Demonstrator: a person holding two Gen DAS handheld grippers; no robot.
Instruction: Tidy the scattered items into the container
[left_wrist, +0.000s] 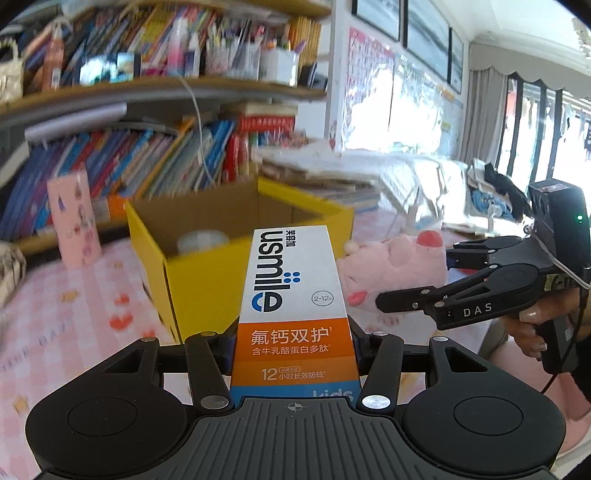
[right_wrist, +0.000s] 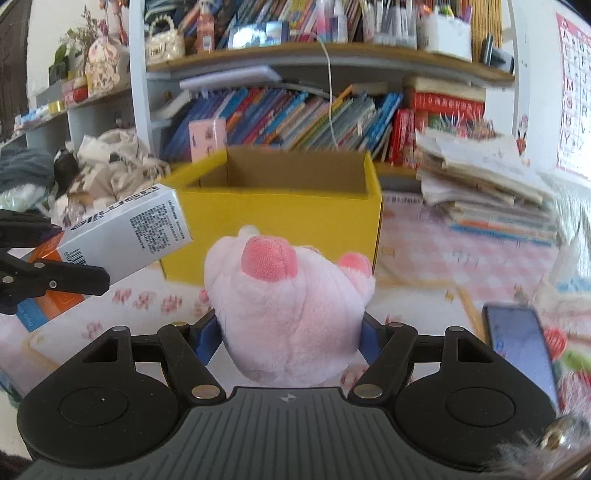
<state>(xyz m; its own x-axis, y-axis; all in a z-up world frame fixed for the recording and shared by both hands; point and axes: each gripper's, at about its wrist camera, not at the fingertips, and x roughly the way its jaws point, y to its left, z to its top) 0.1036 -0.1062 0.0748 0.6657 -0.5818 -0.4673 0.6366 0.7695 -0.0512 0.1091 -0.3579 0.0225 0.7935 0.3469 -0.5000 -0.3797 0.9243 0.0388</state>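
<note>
My left gripper (left_wrist: 293, 343) is shut on a white, orange and blue toothpaste box (left_wrist: 295, 295), held lengthwise and pointing at the open yellow cardboard box (left_wrist: 207, 280). A pale round item (left_wrist: 202, 240) lies inside that box. My right gripper (right_wrist: 290, 332) is shut on a pink plush pig (right_wrist: 288, 306), its snout up, just in front of the yellow box (right_wrist: 280, 218). In the left wrist view the right gripper (left_wrist: 417, 273) and the pig (left_wrist: 395, 266) hang to the right of the box. The right wrist view shows the toothpaste box (right_wrist: 125, 236) at left.
The box stands on a pink checked cloth (left_wrist: 74, 314) before crowded bookshelves (right_wrist: 295, 114). A pink carton (left_wrist: 74, 218) stands left of it. A stack of papers and books (right_wrist: 487, 177) lies at right. A phone (right_wrist: 521, 350) lies near the right gripper. A hand (left_wrist: 532, 328) holds the right gripper.
</note>
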